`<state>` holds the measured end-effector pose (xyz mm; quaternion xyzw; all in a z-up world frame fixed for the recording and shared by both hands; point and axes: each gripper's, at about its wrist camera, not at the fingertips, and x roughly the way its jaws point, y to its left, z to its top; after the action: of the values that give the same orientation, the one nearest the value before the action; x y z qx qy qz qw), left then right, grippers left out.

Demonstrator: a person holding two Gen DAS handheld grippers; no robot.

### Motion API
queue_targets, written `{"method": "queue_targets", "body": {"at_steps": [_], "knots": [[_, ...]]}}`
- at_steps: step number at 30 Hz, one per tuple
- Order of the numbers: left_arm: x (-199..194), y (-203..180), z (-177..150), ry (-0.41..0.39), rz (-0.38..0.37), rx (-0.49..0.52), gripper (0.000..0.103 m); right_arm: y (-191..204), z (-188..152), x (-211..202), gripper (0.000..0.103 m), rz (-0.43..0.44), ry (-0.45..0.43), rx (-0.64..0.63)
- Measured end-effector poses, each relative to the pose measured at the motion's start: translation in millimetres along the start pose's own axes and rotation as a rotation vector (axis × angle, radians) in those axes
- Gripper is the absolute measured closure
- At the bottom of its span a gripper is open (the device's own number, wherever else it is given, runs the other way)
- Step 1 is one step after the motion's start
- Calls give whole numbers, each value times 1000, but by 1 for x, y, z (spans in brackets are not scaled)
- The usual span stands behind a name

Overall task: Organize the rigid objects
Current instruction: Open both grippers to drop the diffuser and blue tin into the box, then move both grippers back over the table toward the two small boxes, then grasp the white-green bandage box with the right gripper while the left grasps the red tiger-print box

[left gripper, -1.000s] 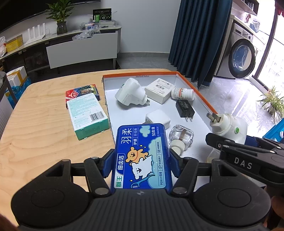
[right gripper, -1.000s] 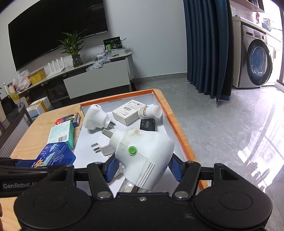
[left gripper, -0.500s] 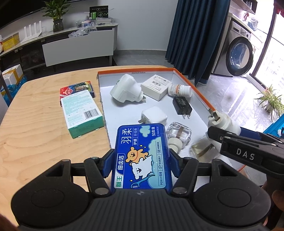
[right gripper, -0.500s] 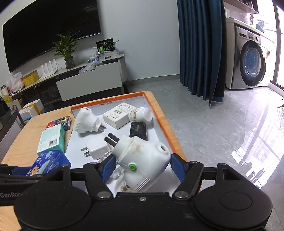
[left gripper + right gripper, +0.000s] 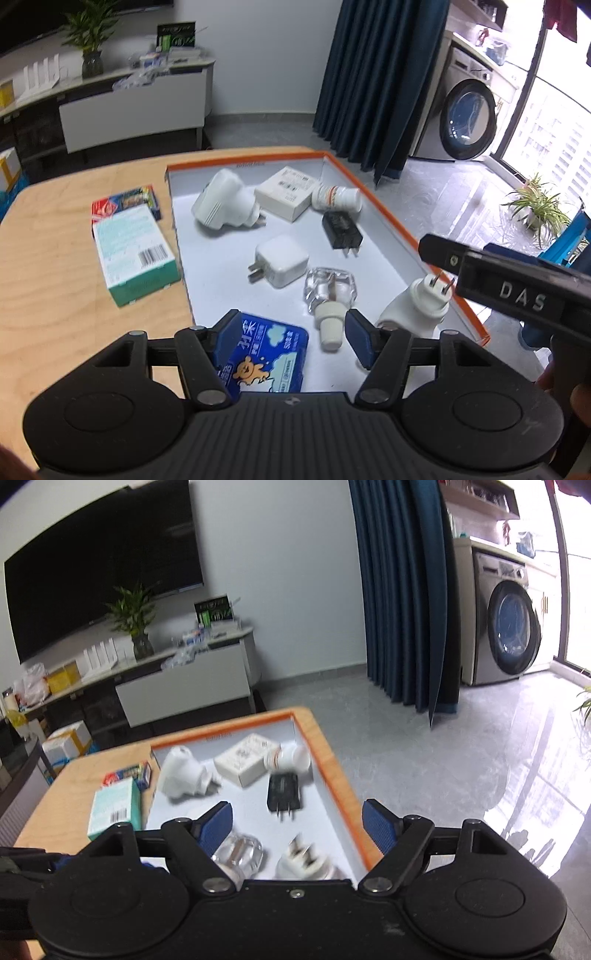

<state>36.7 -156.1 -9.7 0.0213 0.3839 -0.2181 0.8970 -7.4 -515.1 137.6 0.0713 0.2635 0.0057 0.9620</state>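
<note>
Letting go of the white plug-in unit [image 5: 413,314], clamped between the right gripper's [image 5: 299,827] pads a second ago and now lying loose in the orange-rimmed tray [image 5: 388,221]. Spreading those jaws wider at this moment, with nothing pressed between them. Looking down past the fingertips at the unit, resting just under the gap, prongs up, hard by the tray's right rim near its front corner.

Carrying the left gripper [image 5: 294,336] at a middling opening over the tray's front edge. Seeing the blue cartoon-bear box [image 5: 266,354], gripped and upright a second ago, now lying lower and tilted inside the tray's front left corner. Overlapping the left pad with its edge, and showing a clear gap to the other pad, so gripping nothing.

Moving outward across the tray:
- finding a clear glass bottle [image 5: 330,291] lying on its side near the front, its white cap pointing toward the left gripper;
- passing a small white charger [image 5: 282,262] at the tray's middle;
- passing a black charger [image 5: 341,230] toward the right rim;
- reaching a pill bottle [image 5: 336,197], a flat white box [image 5: 286,192] and a big white plug [image 5: 225,203] along the far end.

Noting, outside the tray's left rim on the wooden table [image 5: 55,295], a teal box [image 5: 133,251] and, beyond it, a card pack [image 5: 127,197].
</note>
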Motion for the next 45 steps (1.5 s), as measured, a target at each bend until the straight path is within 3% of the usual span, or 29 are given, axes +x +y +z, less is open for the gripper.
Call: {"method": "queue_targets", "body": {"at_steps": [5, 10, 20, 27, 36, 38, 45], "knots": [[-6, 11, 1, -14, 10, -25, 39, 9, 10, -12, 8, 35, -47, -9], [-21, 39, 0, -39, 72, -53, 29, 35, 10, -7, 8, 91, -18, -54], [-50, 130, -5, -62, 237, -181, 22, 117, 4, 34, 6, 263, 124, -186], [-60, 173, 0, -80, 307, -222, 20, 184, 9, 90, 4, 340, 253, -277], [-37, 200, 12, -69, 295, -210, 15, 227, -2, 163, 5, 278, 405, -346], [-28, 201, 16, -65, 289, -188, 13, 227, -6, 172, 19, 290, 425, -344], [7, 206, 40, -79, 244, -74, 6, 193, 11, 144, 19, 325, 300, -249]]}}
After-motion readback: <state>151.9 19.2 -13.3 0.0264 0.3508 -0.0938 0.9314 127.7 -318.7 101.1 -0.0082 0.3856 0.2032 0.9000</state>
